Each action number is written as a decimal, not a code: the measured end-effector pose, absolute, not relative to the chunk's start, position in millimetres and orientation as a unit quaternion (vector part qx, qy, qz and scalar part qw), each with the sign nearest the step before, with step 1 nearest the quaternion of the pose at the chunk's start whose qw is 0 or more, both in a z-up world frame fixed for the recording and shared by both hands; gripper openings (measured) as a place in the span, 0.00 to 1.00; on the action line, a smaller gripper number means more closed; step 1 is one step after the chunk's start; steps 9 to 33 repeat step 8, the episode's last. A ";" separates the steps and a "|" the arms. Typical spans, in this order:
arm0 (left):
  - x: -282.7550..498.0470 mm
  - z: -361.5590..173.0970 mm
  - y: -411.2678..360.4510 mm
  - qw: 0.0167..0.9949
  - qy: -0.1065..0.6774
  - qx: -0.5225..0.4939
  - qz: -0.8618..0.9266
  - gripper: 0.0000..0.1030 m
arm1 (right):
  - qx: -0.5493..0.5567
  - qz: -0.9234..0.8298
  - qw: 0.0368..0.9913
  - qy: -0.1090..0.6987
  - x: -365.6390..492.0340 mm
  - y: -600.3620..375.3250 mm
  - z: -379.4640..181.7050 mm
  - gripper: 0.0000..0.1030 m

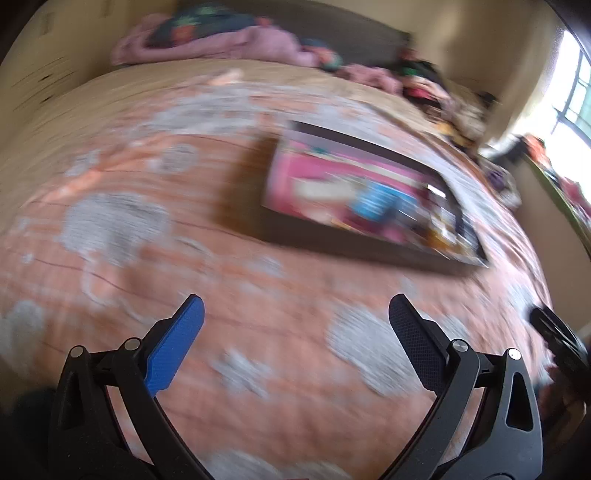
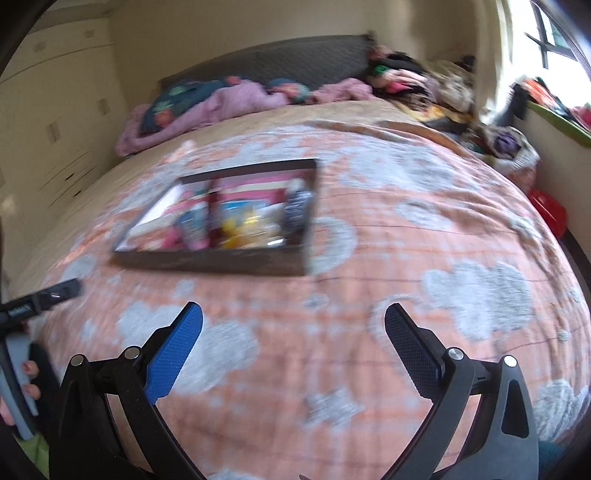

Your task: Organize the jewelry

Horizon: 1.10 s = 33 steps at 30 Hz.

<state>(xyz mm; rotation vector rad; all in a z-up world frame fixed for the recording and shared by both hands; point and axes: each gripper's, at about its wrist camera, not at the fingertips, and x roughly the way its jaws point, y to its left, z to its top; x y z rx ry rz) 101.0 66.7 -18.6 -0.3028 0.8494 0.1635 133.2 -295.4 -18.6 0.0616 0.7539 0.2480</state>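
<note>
A shallow dark box (image 1: pixel 373 254) with a pink lining lies on the bed, holding blurred jewelry and small packets. In the right wrist view the same box (image 2: pixel 207 260) sits ahead and to the left, with blue, yellow and pink items inside. My left gripper (image 1: pixel 295 310) hovers open over the bedspread, short of the box, with nothing between its fingers. My right gripper (image 2: pixel 293 317) is open too and holds nothing, above the bedspread near the box's front right corner. Both views are motion-blurred, so single pieces cannot be made out.
The bed carries an orange bedspread with grey cloud shapes (image 2: pixel 476 295). Pink blankets and a dark pillow (image 2: pixel 207 107) lie at the headboard. Piled clothes (image 2: pixel 436 88) fill the far right side. A window (image 2: pixel 557 33) is at the right. A hand (image 2: pixel 29 384) grips the other tool at the left edge.
</note>
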 end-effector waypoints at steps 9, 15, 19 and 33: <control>199.8 -48.0 235.3 0.822 0.439 -0.200 0.301 0.91 | 0.069 -0.060 0.909 0.406 251.2 -408.2 -52.2 0.96; 199.8 -48.0 235.3 0.822 0.439 -0.200 0.301 0.91 | 0.069 -0.060 0.909 0.406 251.2 -408.2 -52.2 0.96; 199.8 -48.0 235.3 0.822 0.439 -0.200 0.301 0.91 | 0.069 -0.060 0.909 0.406 251.2 -408.2 -52.2 0.96; 199.8 -48.0 235.3 0.822 0.439 -0.200 0.301 0.91 | 0.069 -0.060 0.909 0.406 251.2 -408.2 -52.2 0.96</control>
